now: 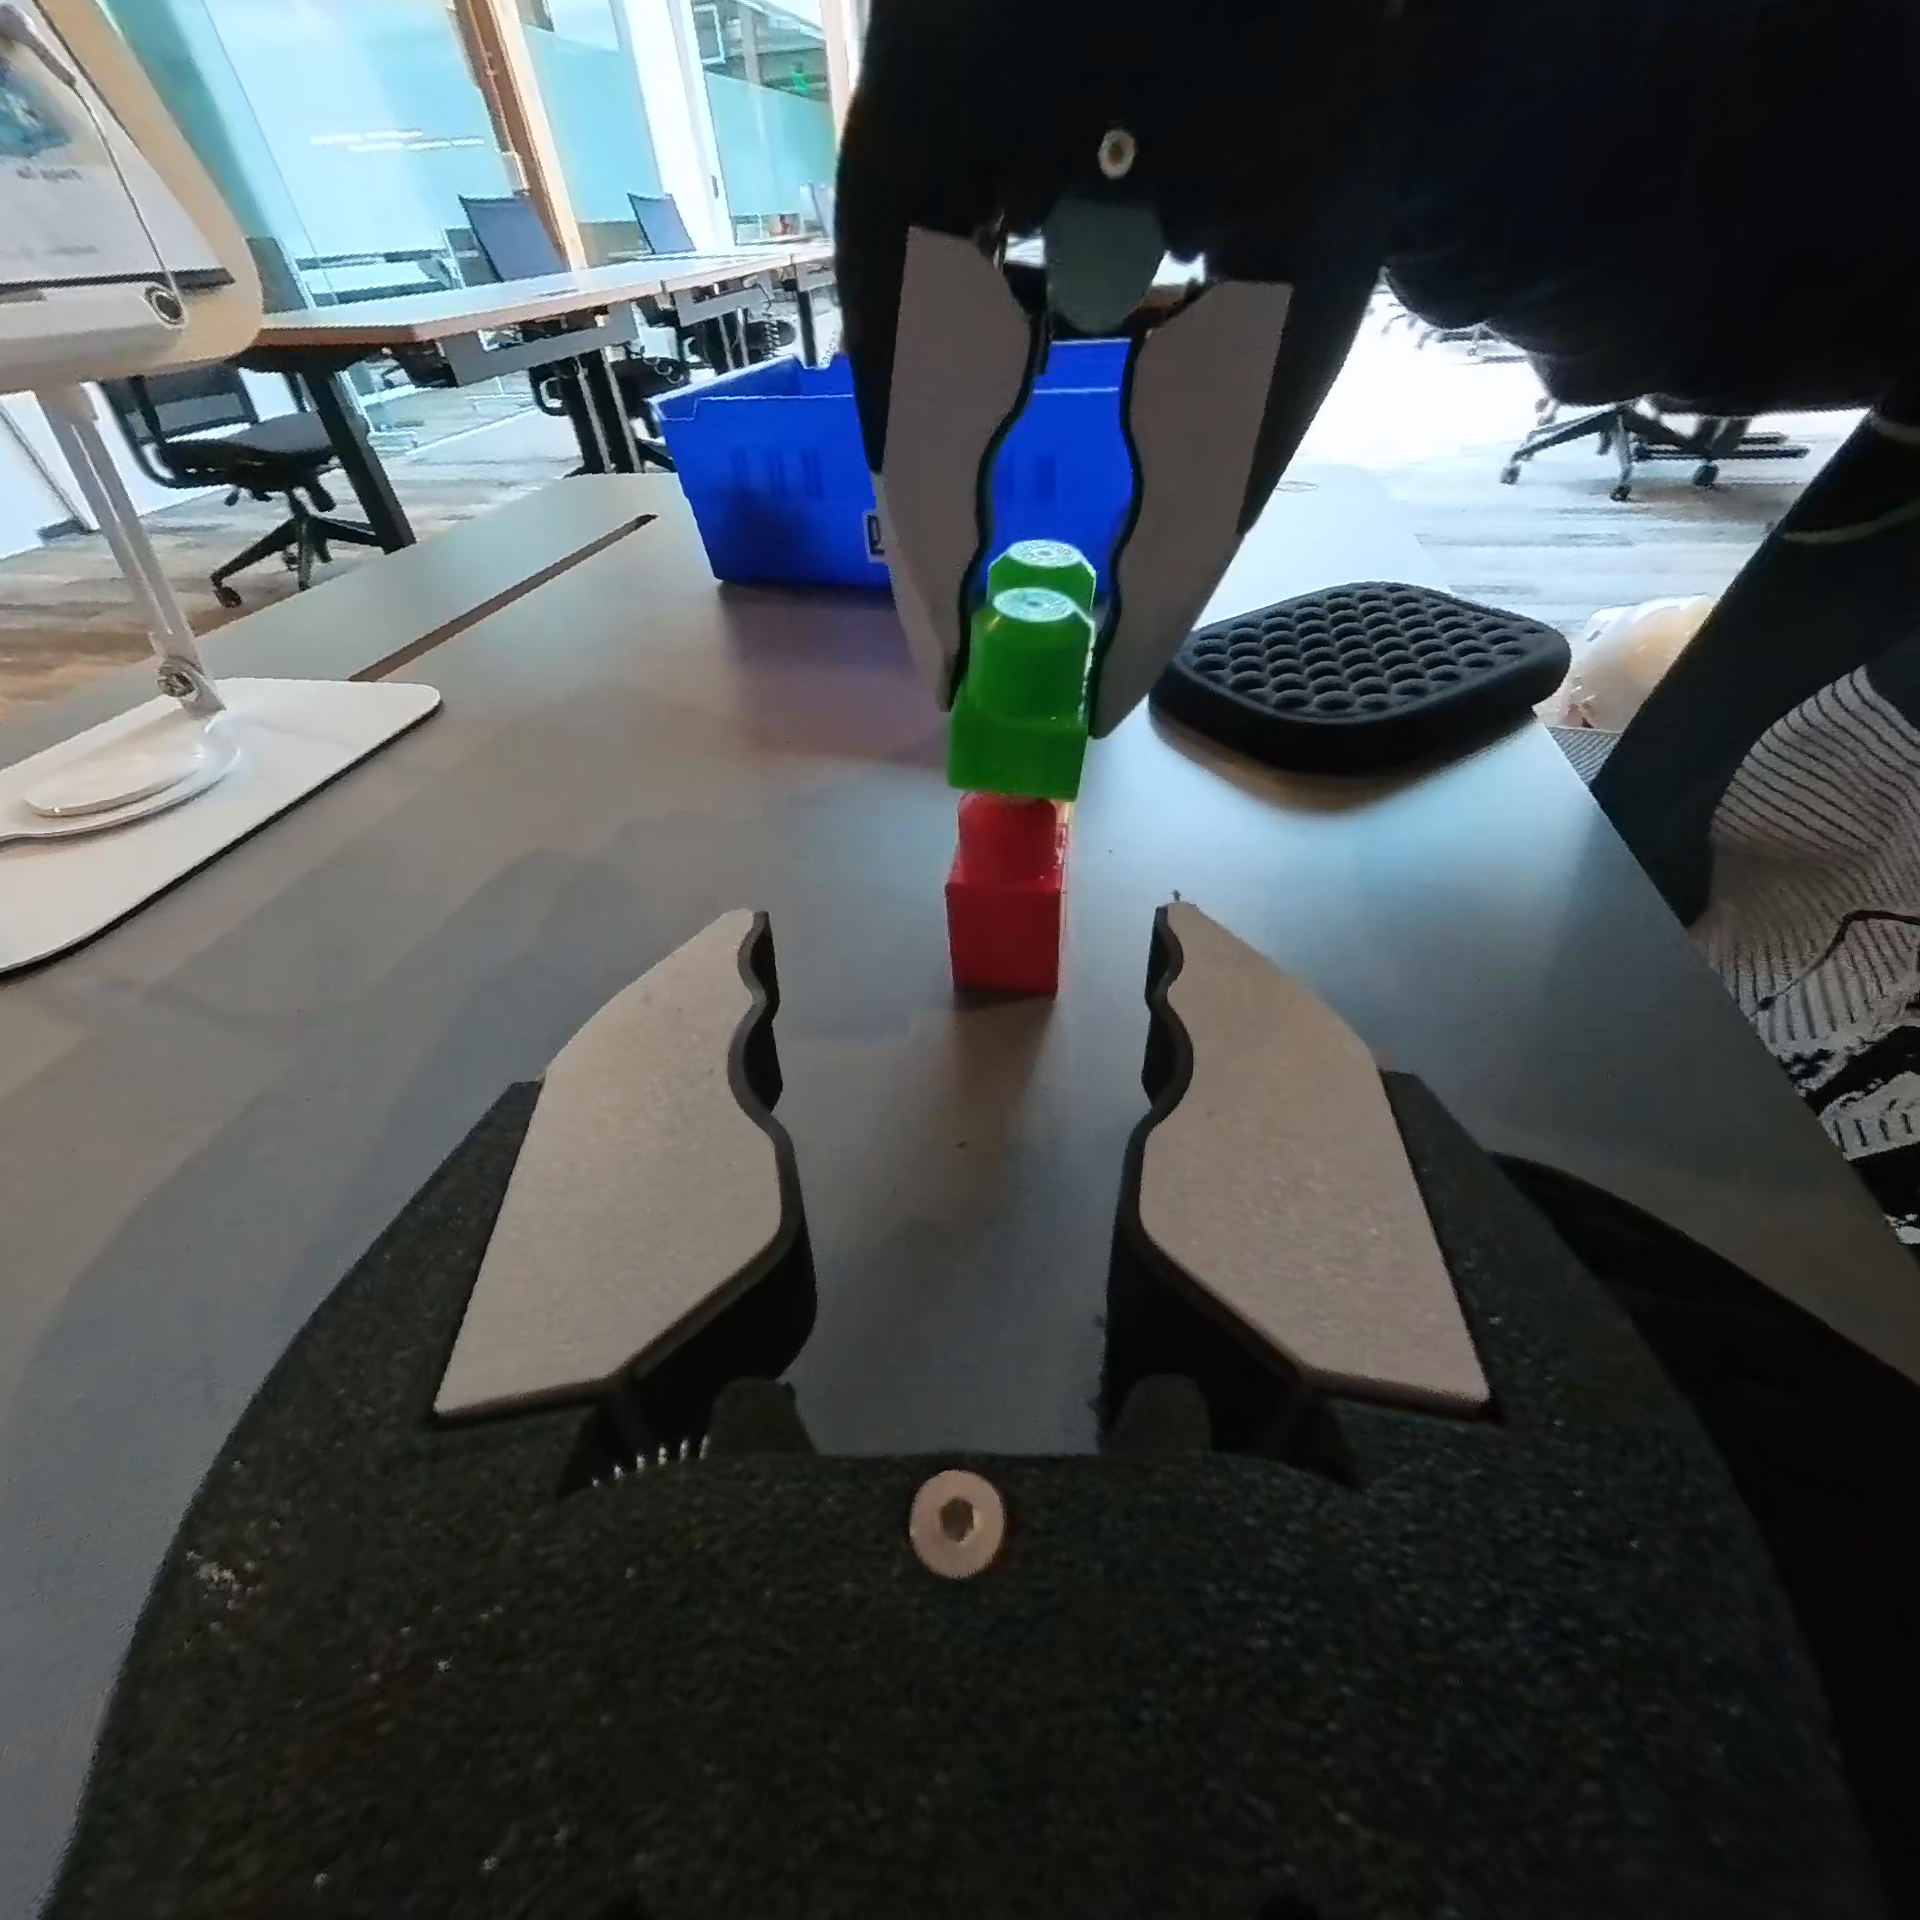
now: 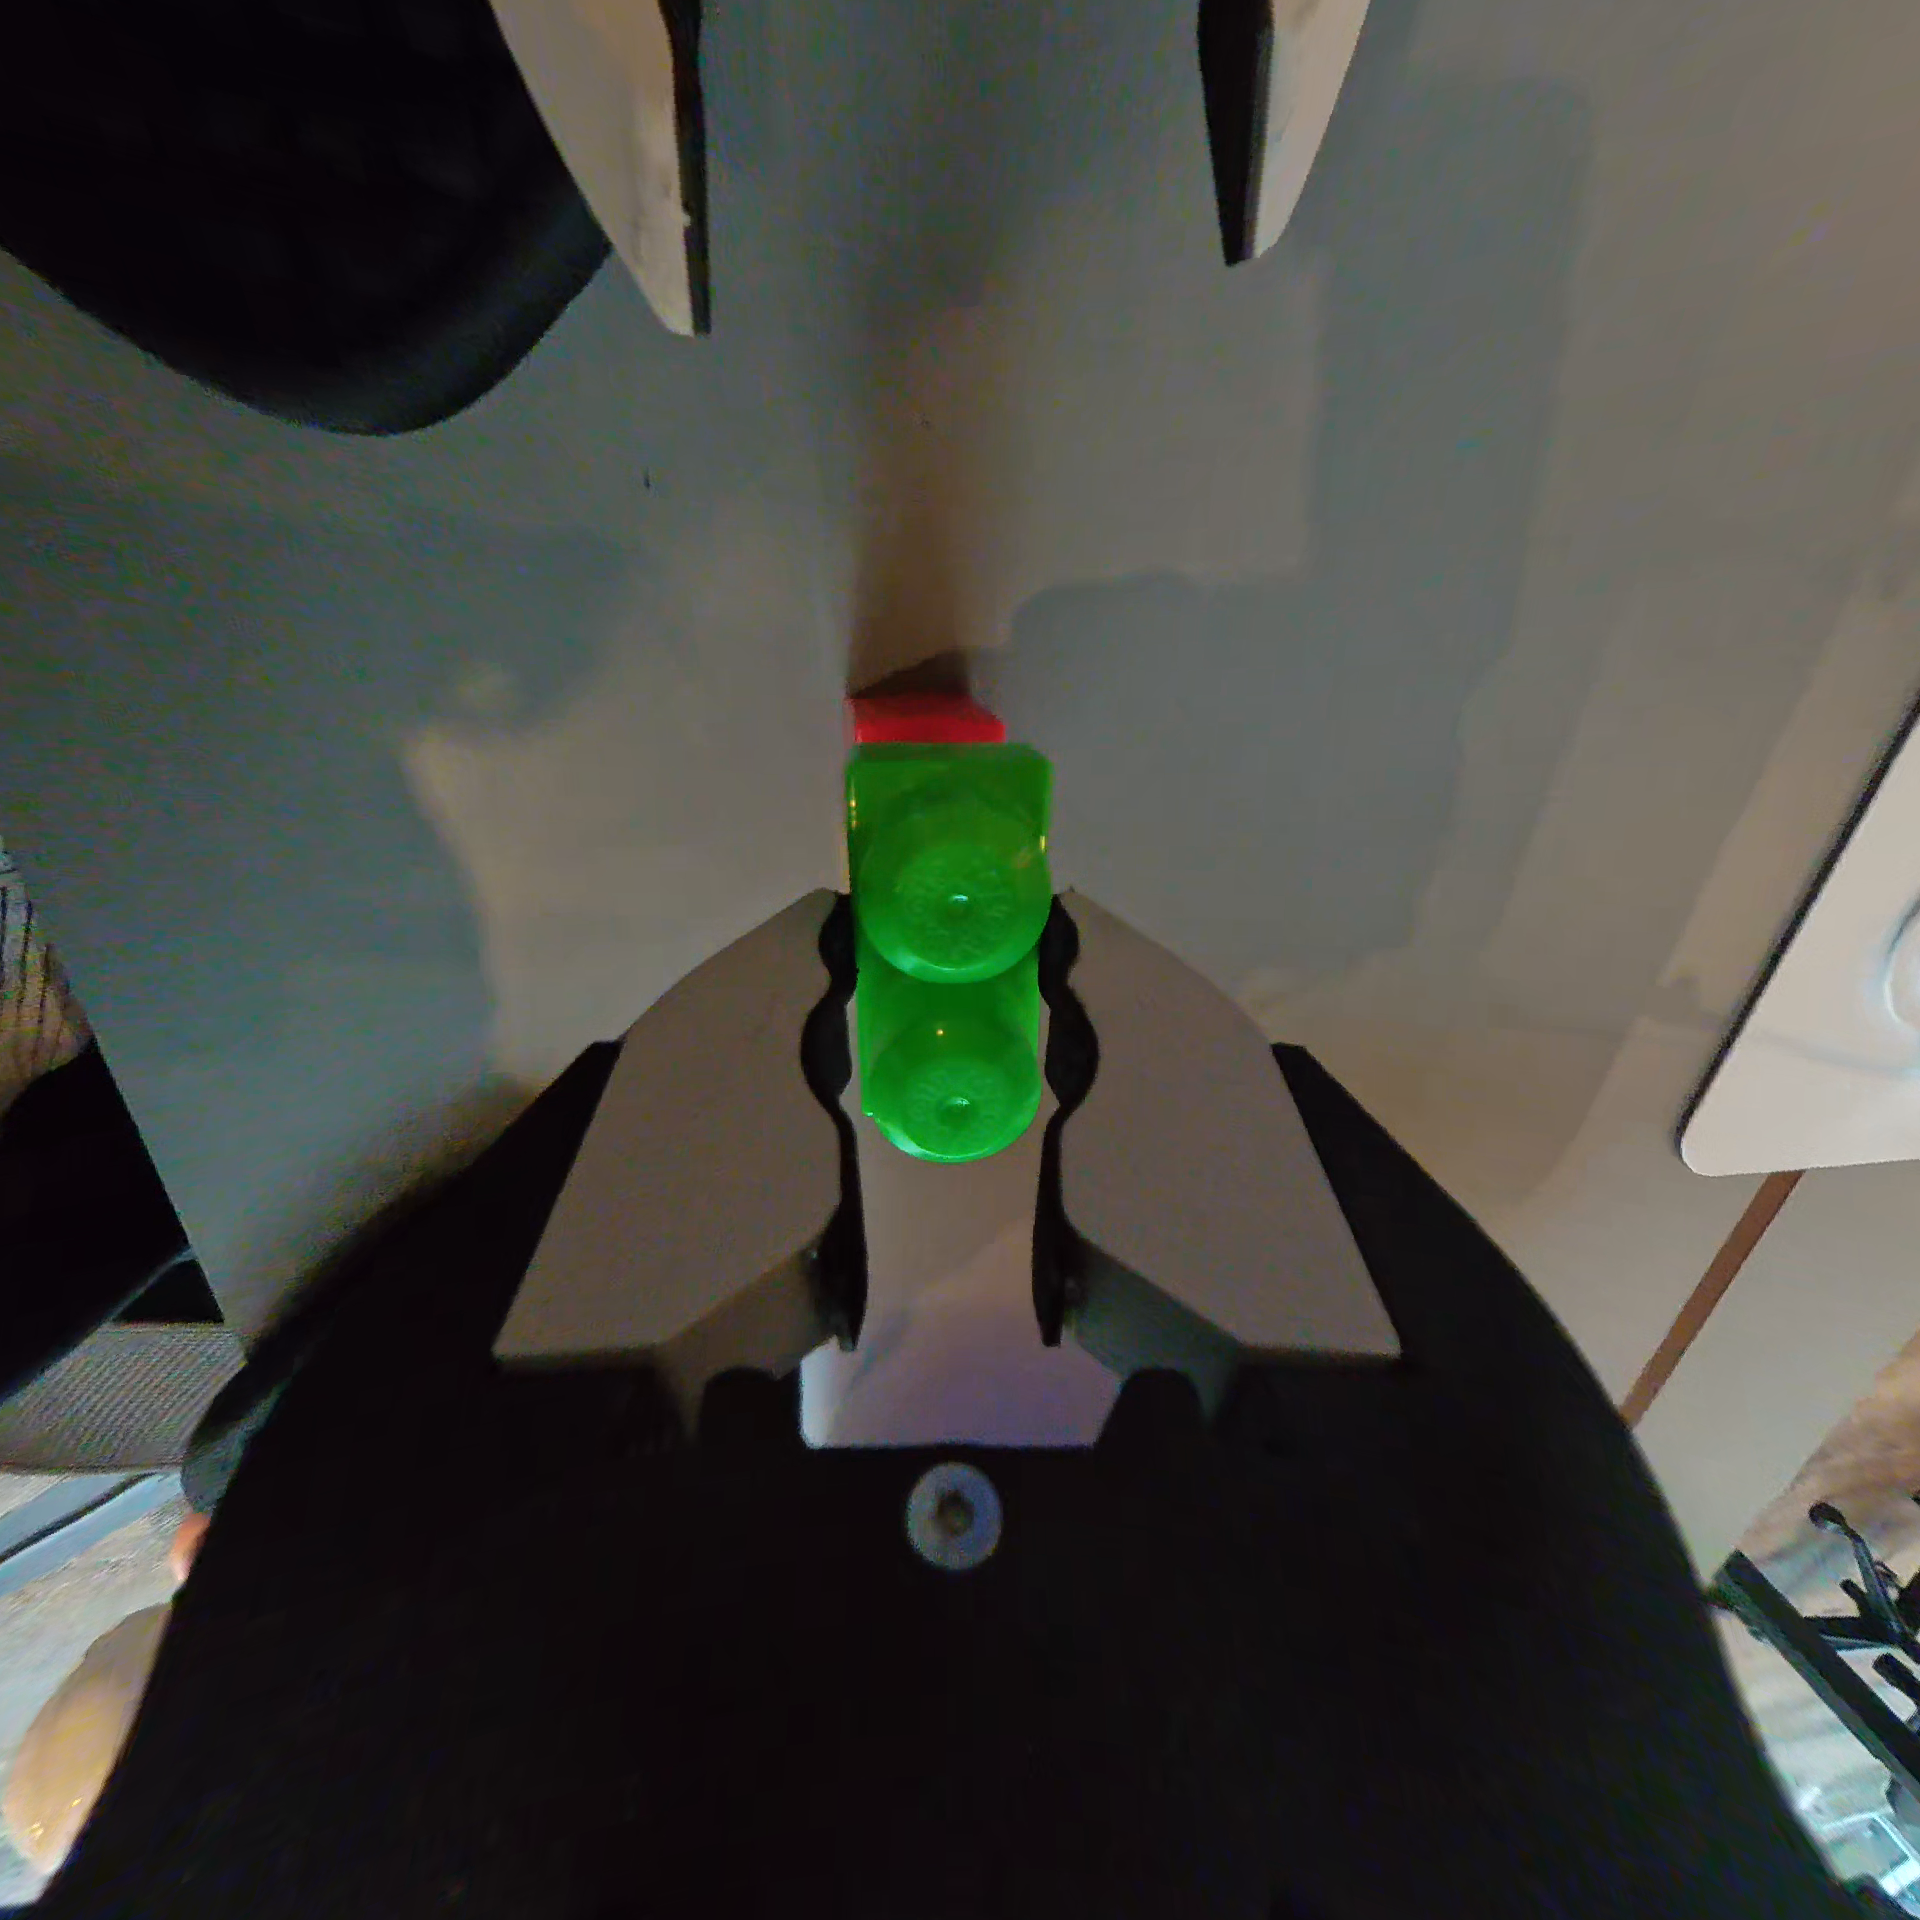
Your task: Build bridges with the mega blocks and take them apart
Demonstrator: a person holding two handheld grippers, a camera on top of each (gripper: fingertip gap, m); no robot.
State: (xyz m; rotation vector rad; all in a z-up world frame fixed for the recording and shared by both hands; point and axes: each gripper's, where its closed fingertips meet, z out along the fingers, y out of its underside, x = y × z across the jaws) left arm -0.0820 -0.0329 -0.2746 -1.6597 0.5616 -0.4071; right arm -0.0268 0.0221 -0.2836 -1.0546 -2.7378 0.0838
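Note:
A green two-stud block [image 1: 1023, 698] sits over a red block [image 1: 1006, 909] on the grey table. My right gripper [image 1: 1023, 681] comes down from above and is shut on the green block's studs. In the right wrist view the green block [image 2: 945, 956] lies between the fingers of my right gripper [image 2: 951, 914], with a strip of the red block [image 2: 925, 720] showing beyond it. My left gripper [image 1: 961, 920] is open and empty, low over the table, its fingertips just short of the red block on either side. It also shows at the top of the right wrist view [image 2: 961, 281].
A blue bin [image 1: 769, 478] stands behind the blocks. A black honeycomb pad [image 1: 1361, 670] lies at the right. A white lamp base [image 1: 156, 769] sits on a mat at the left. A person's striped sleeve [image 1: 1829, 883] is at the table's right edge.

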